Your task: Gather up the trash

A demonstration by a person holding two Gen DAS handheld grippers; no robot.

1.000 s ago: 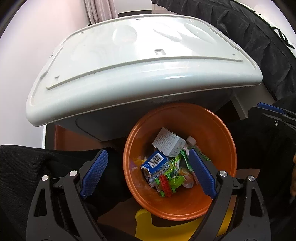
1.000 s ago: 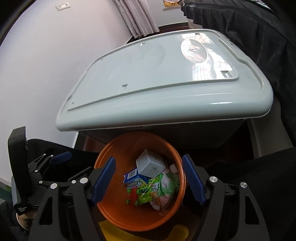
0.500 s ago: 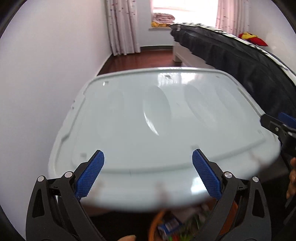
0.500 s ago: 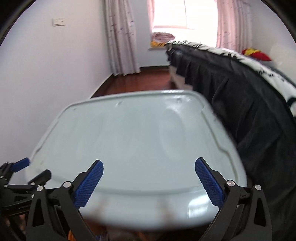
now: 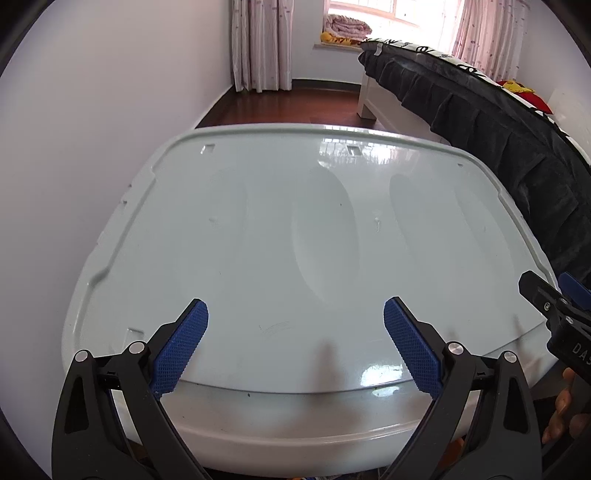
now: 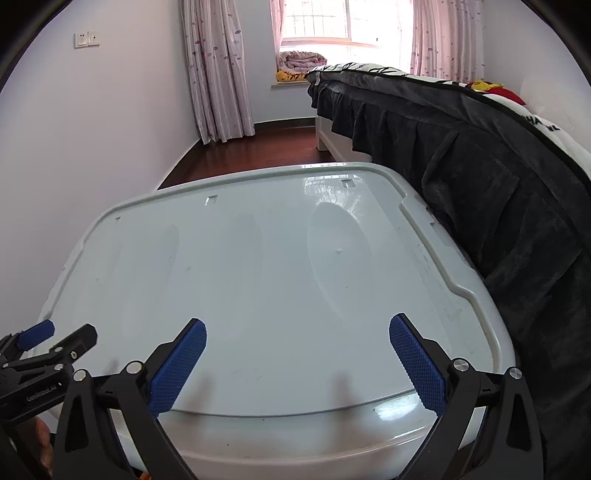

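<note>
Seemingly little is left: both the left gripper [image 5: 295, 345] and right gripper [image 6: 297, 362] hang spread and empty over a bare lid [image 5: 280, 236], no trash in sight

The orange bin with its trash drops out of both views. Both grippers now face the pale plastic lid [image 5: 295, 240], and the bed [image 6: 480, 166], curtains [image 6: 218, 74] and window [image 6: 332, 22] come into sight.

Left tongs [image 5: 295, 341] and right tongs [image 6: 297, 356] both gape wide, empty, angled downward.
</note>
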